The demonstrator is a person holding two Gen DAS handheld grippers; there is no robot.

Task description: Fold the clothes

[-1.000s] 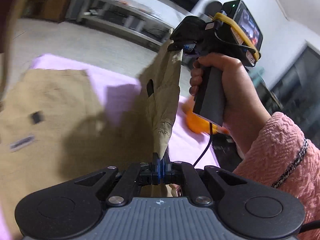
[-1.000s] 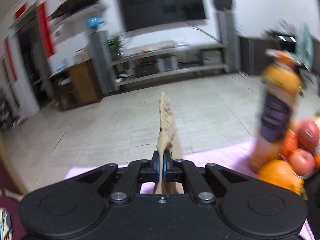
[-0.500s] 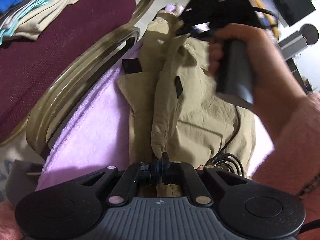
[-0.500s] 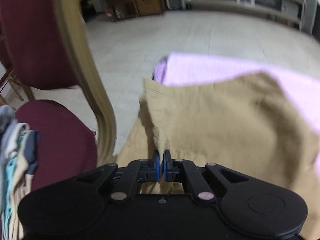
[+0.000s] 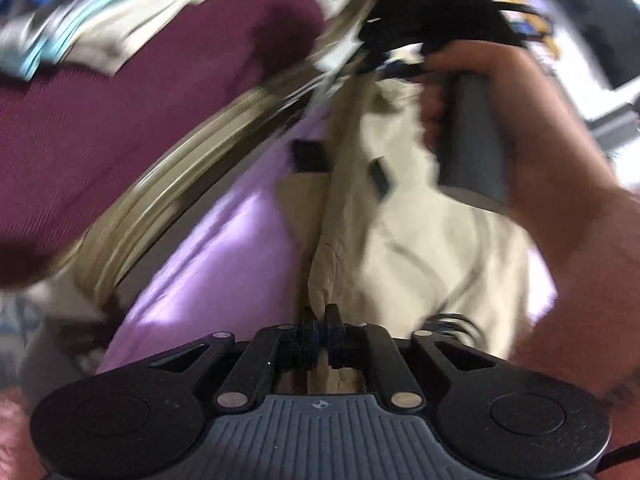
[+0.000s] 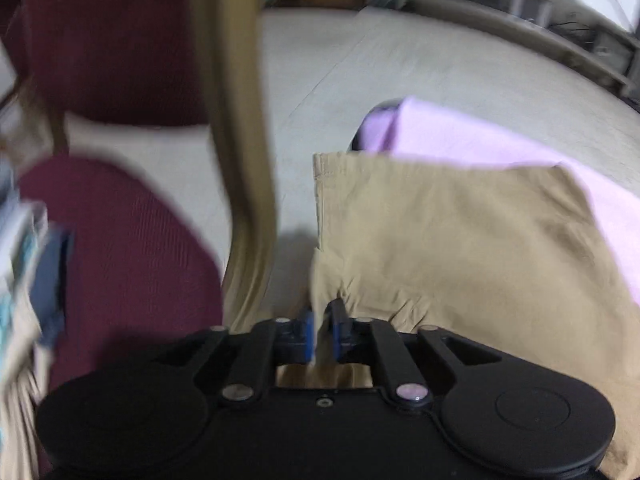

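Since half a second ago, the right gripper (image 6: 322, 330) has let its jaws part slightly, khaki cloth loose between them, while the left gripper (image 5: 321, 330) stays clamped on a fold. Left to right: maroon chair (image 5: 140, 120), purple towel (image 5: 208, 264), then the khaki garment (image 6: 460, 248) lying on it. Soft, light, limp: likely best pinched at hems or corners.

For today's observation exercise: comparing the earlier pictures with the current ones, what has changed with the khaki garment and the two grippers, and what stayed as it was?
The khaki garment went from held up to lying folded on the purple cloth. The right gripper has eased apart, though fabric sits between its fingers; the left gripper stays clamped on the garment edge.
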